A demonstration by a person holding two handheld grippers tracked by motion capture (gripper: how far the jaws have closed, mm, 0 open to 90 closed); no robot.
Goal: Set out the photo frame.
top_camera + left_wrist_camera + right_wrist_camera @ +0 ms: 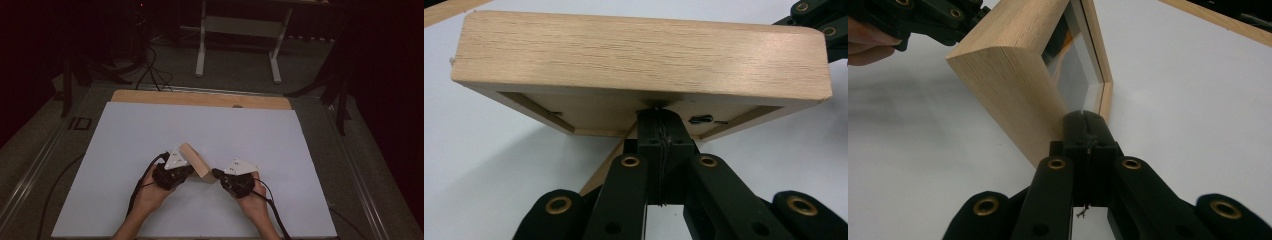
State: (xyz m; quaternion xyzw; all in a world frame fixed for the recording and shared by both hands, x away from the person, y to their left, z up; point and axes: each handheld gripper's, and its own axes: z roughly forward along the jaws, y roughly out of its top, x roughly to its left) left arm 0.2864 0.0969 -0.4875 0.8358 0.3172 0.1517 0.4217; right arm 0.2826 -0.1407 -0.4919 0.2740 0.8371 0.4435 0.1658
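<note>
A light wooden box frame [196, 160] stands tilted on edge on the white sheet [200, 125], between my two grippers. Its recessed back [624, 107] faces the left gripper view, and its glass pane [1075, 70] faces the right gripper view. My left gripper [191, 169] is shut, its tips [659, 117] touching the rim of the frame's back. My right gripper [215, 172] is shut too, its tips [1083, 120] against the frame's front edge by the glass. The other gripper appears far off in each gripper view [819, 20] [933, 17].
The white sheet lies on a wooden tabletop [200, 99] whose far edge shows. Beyond it are a white desk stand [240, 30], floor cables [150, 70] and dark stands at both sides. A hand [863, 45] holds the left gripper.
</note>
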